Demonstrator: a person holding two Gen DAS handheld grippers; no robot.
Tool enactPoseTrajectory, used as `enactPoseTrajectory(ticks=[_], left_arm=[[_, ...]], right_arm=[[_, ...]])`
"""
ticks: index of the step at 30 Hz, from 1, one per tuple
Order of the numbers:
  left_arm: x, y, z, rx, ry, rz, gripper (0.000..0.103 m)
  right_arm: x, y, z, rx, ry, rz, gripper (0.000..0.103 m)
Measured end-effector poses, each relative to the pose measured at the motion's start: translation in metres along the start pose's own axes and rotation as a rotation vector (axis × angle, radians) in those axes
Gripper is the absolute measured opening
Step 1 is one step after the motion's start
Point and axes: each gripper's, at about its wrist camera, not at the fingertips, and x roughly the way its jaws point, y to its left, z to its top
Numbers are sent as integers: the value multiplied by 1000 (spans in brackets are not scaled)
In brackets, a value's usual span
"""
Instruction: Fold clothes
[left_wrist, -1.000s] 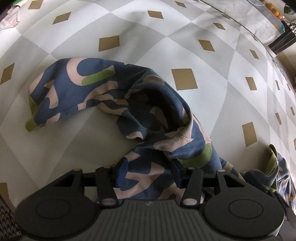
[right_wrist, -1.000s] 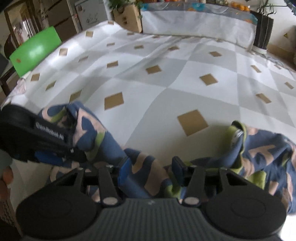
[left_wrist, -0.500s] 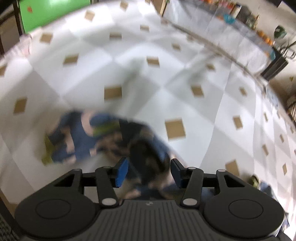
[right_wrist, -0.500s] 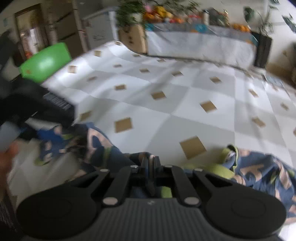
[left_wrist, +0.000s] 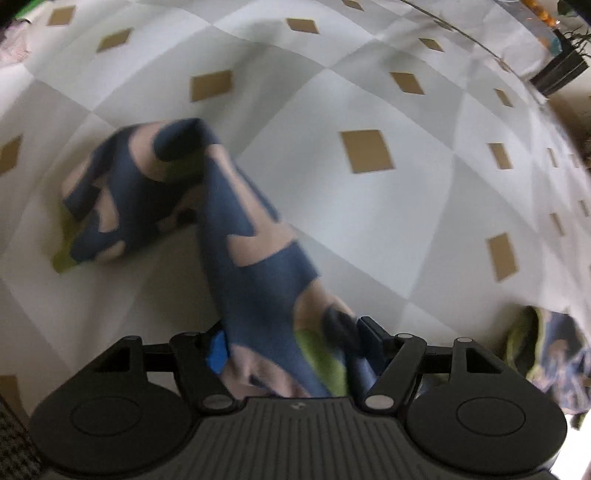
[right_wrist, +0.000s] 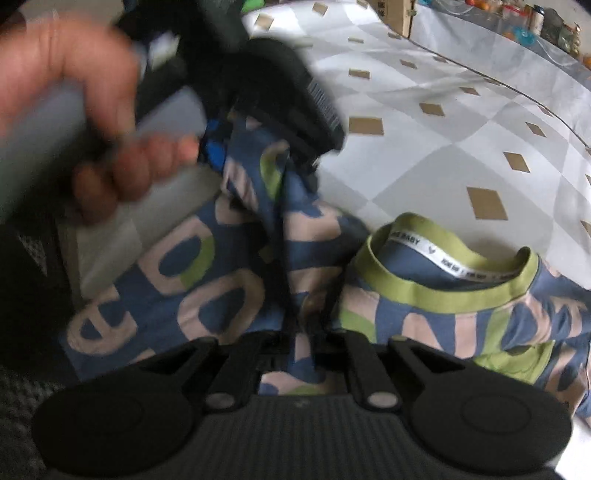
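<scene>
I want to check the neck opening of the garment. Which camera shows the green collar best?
The right wrist view: the green collar lies open and sharp, its printed label tape readable. The left wrist view shows only a blurred green edge at far right.

Ahead of my left tongs (left_wrist: 291, 345) the checked worktop (left_wrist: 406, 206) lies open beyond the bunched garment (left_wrist: 236, 221), while my right tongs (right_wrist: 301, 350) face fabric, with the person's hand (right_wrist: 92, 110) crowding the left.
</scene>
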Motion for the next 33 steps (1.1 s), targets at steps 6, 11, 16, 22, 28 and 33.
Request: enactPoseTrajectory(ticks=[6,11,16,22,28,33], left_arm=[[-1,-2,-1,0,5,17,69],[3,0,-3,-10,5,20,70],[4,1,-2,-9,12,15,70],[3,0,-5,-11,14,18,70],[3,0,-6,-19,15,18,70],[-7,0,-3,-34,-27,16,70]], right_arm=[[-29,-35,19,195,-156,13,26],[-17,-42,27,217,-165,-39,34],[2,-38,29,175,-123,-77,36],[22,-39,27,159,-69,-106,34],[22,-47,17,189,-48,-102,9],[19,-54,21,240,-93,-124,6]])
